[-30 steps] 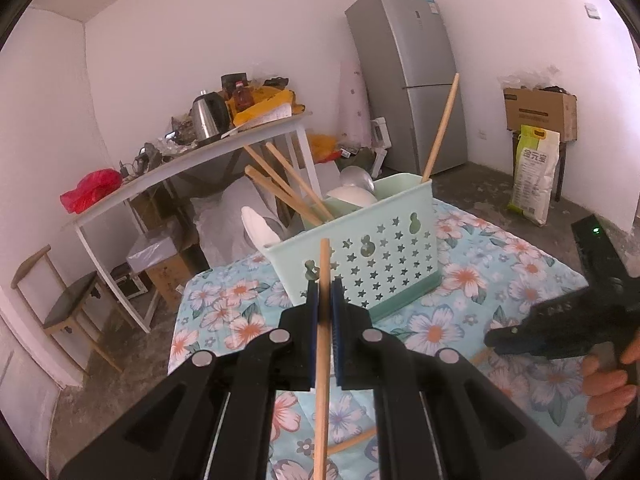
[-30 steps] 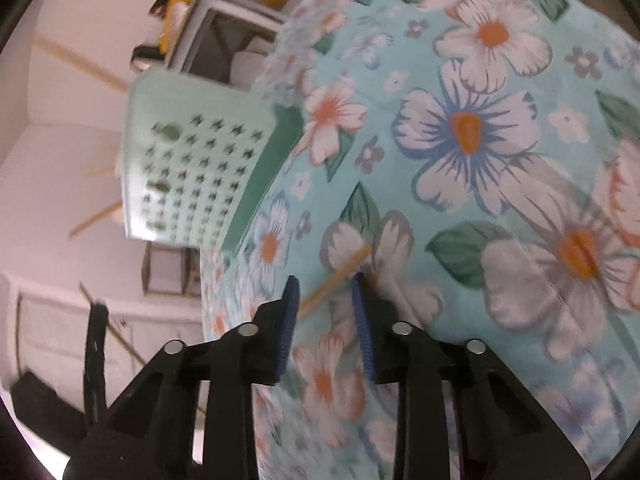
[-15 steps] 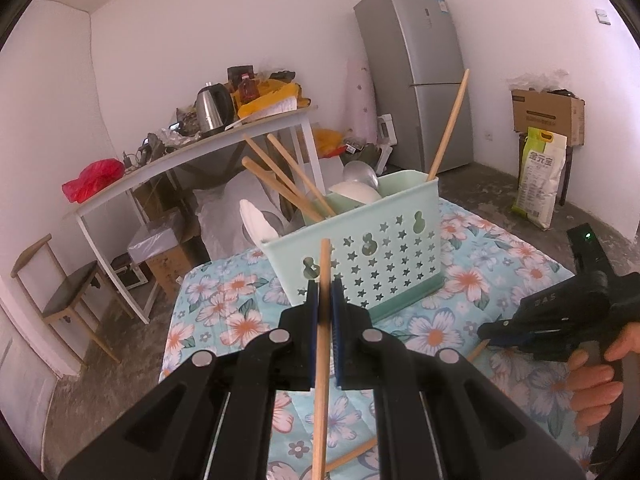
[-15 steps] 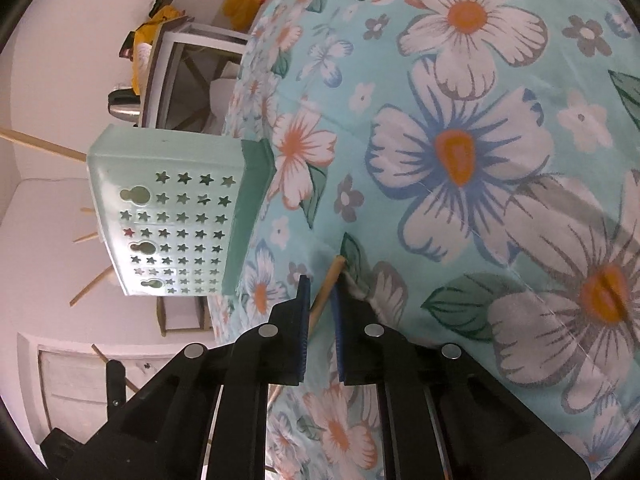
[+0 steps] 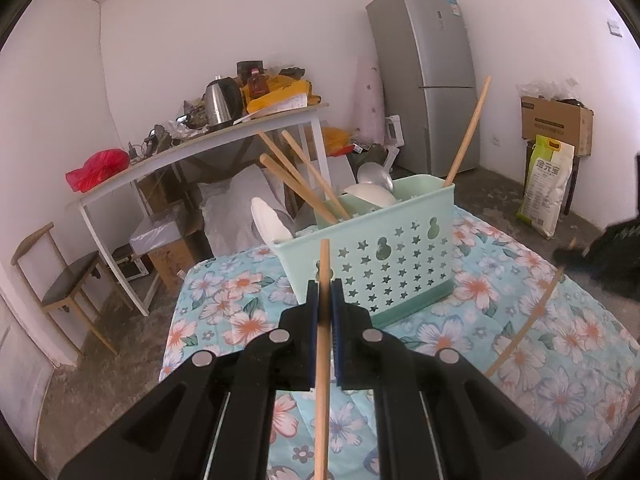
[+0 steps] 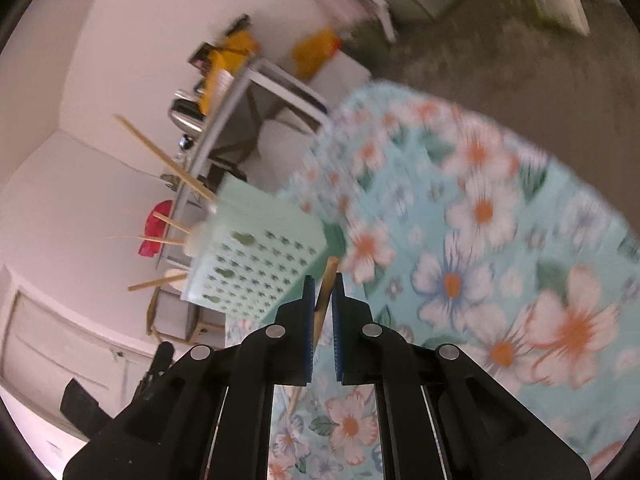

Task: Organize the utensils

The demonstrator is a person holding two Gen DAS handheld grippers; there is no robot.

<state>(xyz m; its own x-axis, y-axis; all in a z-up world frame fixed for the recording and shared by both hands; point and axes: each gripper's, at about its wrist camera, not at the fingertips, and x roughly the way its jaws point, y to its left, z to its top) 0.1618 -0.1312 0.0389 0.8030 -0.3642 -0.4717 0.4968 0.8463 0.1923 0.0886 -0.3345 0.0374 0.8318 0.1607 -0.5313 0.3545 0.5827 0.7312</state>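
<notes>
A mint green utensil basket with star holes stands on the floral tablecloth. It holds several wooden chopsticks and white spoons. My left gripper is shut on a wooden chopstick, just in front of the basket. My right gripper is shut on another wooden chopstick, lifted off the cloth; that stick also shows in the left wrist view, with the gripper's black body at the right edge. The basket shows tilted in the right wrist view.
Behind the table stand a cluttered white side table with a kettle, a grey fridge, a cardboard box, a rice sack and a wooden chair. The table's left edge drops to the floor.
My right gripper closed on the chopstick lying on the cloth and has lifted it, swinging up toward the basket. My left gripper keeps its chopstick and has barely moved.
</notes>
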